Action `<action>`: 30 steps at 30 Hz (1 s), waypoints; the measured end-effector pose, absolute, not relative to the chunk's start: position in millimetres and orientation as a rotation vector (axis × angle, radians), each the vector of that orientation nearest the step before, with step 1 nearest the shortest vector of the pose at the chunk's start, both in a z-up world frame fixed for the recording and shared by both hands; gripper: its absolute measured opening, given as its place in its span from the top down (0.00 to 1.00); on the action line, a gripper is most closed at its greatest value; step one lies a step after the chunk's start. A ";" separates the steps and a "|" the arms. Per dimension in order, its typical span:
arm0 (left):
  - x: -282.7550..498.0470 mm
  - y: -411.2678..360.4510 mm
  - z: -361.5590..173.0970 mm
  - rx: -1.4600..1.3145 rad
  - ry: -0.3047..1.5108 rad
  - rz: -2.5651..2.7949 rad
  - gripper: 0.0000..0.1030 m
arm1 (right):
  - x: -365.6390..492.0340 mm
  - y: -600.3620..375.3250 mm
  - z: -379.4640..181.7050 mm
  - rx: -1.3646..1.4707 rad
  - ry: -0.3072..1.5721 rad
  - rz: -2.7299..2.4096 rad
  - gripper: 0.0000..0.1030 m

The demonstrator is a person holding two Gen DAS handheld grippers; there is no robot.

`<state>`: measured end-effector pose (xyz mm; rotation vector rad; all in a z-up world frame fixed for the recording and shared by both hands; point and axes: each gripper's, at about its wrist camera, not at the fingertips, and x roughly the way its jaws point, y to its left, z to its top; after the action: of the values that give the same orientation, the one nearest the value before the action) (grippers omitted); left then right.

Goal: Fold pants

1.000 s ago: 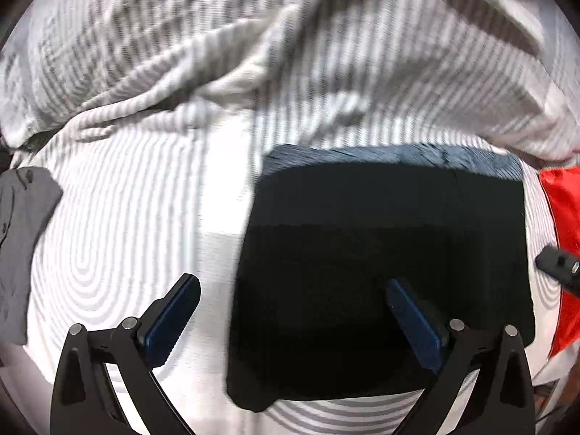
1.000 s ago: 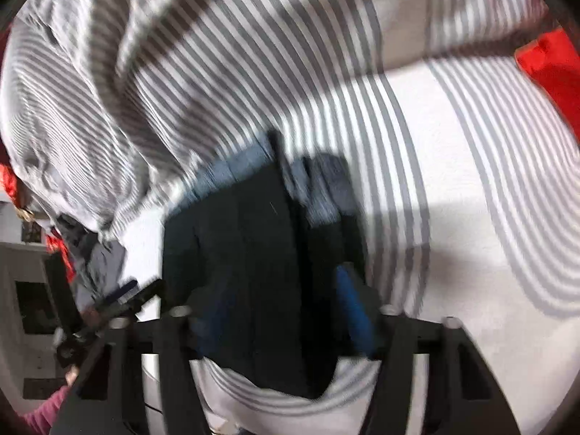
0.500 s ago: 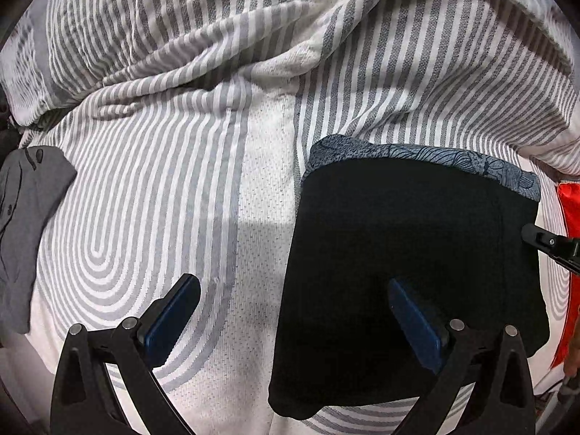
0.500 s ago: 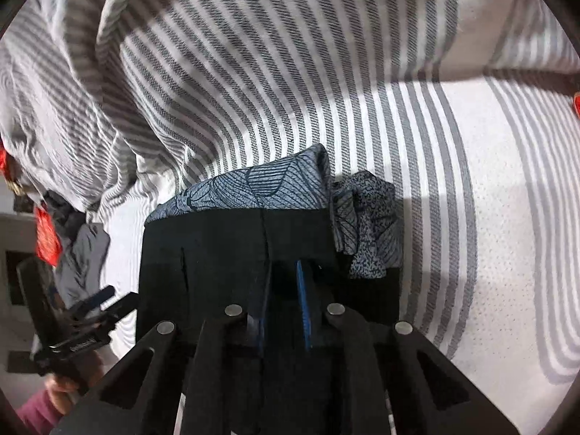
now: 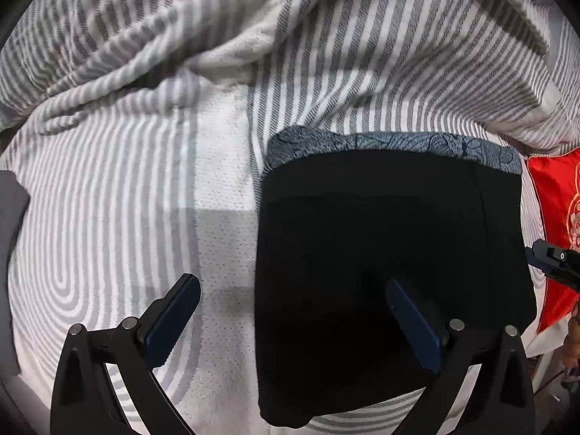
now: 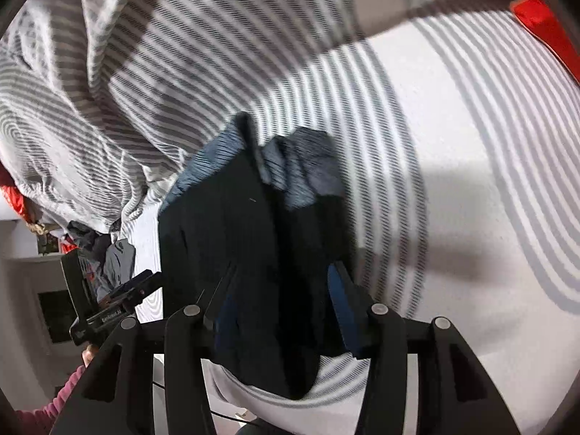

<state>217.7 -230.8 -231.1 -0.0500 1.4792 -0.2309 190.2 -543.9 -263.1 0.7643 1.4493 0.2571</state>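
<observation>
Right claw [image 6: 279, 311], just reopened, straddles the folded black pants [image 6: 253, 253]; left claw [image 5: 293, 322] gapes wide.

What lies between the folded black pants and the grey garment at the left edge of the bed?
Only bare striped bedsheet, seen in the left wrist view, separates the black pants from the grey garment.
</observation>
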 end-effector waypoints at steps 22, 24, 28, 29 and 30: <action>240.7 -251.8 -255.5 -0.063 1.568 -0.372 0.00 | 194.7 -560.1 -293.6 0.766 1.485 0.359 0.39; 243.1 -253.8 -257.6 -0.063 1.576 -0.399 0.00 | 198.7 -558.8 -299.3 0.746 1.497 0.382 0.35; 248.0 -255.2 -266.1 -0.086 1.596 -0.437 0.00 | 205.1 -559.8 -309.2 0.769 1.514 0.428 0.35; 248.7 -255.2 -267.4 -0.097 1.601 -0.440 0.00 | 205.5 -560.1 -309.4 0.774 1.511 0.438 0.35; 249.5 -255.0 -269.1 -0.113 1.607 -0.443 0.00 | 206.1 -561.1 -309.9 0.778 1.508 0.452 0.35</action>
<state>249.5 -255.0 -269.1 -0.1130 1.6071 -0.4434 206.1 -561.1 -309.9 0.7775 1.5083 0.4520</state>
